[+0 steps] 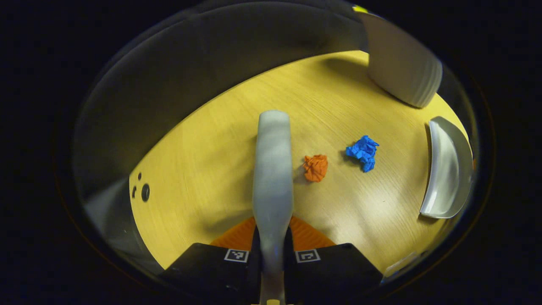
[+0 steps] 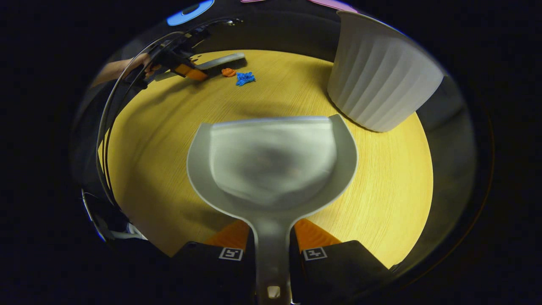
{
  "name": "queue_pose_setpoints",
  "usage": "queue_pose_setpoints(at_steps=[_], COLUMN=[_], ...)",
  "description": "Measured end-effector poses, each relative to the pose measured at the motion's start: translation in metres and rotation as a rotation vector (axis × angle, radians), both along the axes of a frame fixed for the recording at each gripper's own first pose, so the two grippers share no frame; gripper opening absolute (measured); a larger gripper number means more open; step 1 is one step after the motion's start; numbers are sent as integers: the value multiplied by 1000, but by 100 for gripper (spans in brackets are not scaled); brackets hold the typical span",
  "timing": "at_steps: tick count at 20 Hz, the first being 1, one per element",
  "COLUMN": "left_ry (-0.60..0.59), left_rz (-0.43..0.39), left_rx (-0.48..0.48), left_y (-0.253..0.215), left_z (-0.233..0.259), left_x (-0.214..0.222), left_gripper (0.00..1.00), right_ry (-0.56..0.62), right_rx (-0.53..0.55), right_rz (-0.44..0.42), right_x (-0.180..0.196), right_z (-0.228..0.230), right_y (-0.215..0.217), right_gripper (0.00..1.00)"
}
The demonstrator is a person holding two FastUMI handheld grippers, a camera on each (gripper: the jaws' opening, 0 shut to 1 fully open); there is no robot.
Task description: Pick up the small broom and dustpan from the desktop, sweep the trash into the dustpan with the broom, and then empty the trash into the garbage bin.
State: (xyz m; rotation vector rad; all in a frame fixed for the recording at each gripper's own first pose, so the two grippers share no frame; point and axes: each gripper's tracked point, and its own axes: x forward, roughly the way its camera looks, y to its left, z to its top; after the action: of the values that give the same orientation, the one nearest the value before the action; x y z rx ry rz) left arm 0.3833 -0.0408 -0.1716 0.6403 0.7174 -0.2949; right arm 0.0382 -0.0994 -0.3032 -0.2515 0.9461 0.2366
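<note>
Left gripper view: broom (image 1: 273, 169) runs forward from between the jaws, over the counter (image 1: 203, 161). Two crumpled paper scraps lie on the counter just right of the broom's far end, the nearer scrap (image 1: 316, 167) close beside it, the farther scrap (image 1: 363, 152) right of that, apart. Dustpan (image 1: 449, 169) at far right edge. Garbage bin (image 1: 400, 63) stands behind the dustpan, on the counter's far right.

Right gripper view: dustpan extends forward between the jaws; bin ahead-right of it; scraps far ahead-left.

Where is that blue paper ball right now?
In the left gripper view the blue paper ball lies on the wooden desktop, just right of the orange paper ball, between the broom and the dustpan.
</note>
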Motion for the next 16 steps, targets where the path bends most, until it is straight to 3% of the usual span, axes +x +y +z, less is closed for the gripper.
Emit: queue_pose_setpoints(at_steps=[8, 12, 16], left_ry=[91, 173, 289], left_rz=[-285, -409, -498], left_rx=[74, 88, 60], left_y=[-66, -94, -133], left_z=[-8, -29, -44], left_x=[-22, -63, -121], left_gripper=[27, 27, 27], right_ry=[4, 5, -4], right_rx=[8, 7, 16], right_rz=[6, 10, 12], right_x=[-1, -1, -1], right_z=[-2, -3, -4], right_y=[-1, -1, -1], right_gripper=[36, 33, 36])
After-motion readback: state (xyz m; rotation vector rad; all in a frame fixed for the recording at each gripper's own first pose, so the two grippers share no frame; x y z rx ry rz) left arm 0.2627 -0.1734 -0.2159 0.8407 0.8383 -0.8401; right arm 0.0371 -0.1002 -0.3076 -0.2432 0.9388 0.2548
